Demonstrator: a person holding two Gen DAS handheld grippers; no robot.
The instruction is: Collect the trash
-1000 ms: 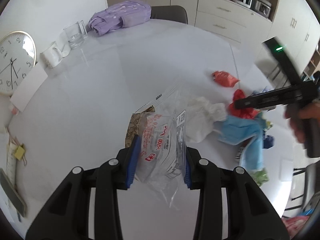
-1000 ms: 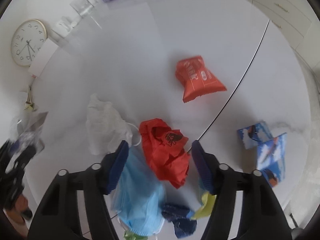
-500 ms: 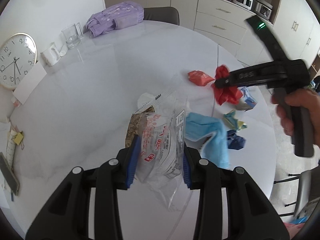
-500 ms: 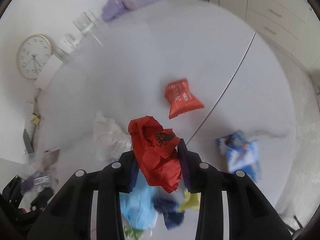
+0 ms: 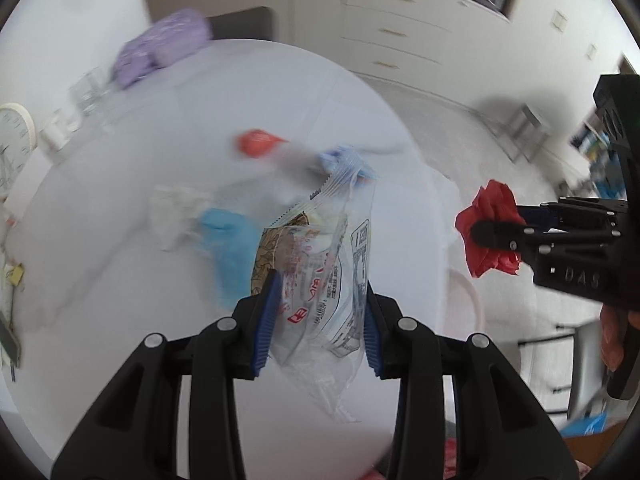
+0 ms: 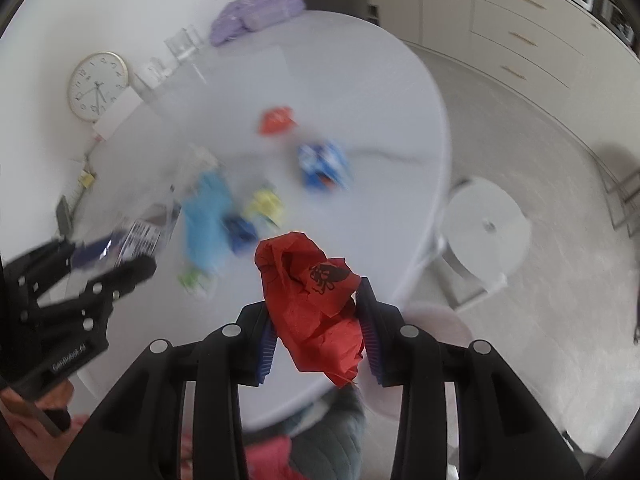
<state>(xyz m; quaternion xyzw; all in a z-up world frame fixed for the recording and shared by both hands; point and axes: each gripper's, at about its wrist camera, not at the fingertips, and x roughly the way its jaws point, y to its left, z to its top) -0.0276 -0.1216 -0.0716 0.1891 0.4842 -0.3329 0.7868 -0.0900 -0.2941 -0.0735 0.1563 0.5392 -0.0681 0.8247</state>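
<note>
Between the blue pads of the left gripper sits a clear plastic snack bag with red print, clenched and lifted above the white round table. Over the table's near right edge, the right gripper grips a crumpled red paper with a black print, its pads pressed on both sides; from the left wrist view that paper hangs past the table edge, above the floor. On the table lie more scraps, blurred: a light blue face mask near the left, a white crumpled tissue just beside it, a yellow wrapper and a dark blue one close together, a blue-and-white packet farther off, and an orange-red pouch beyond. At the far left stand a wall clock, drinking glasses and a purple bag. A white stool stands right of the table.
</note>
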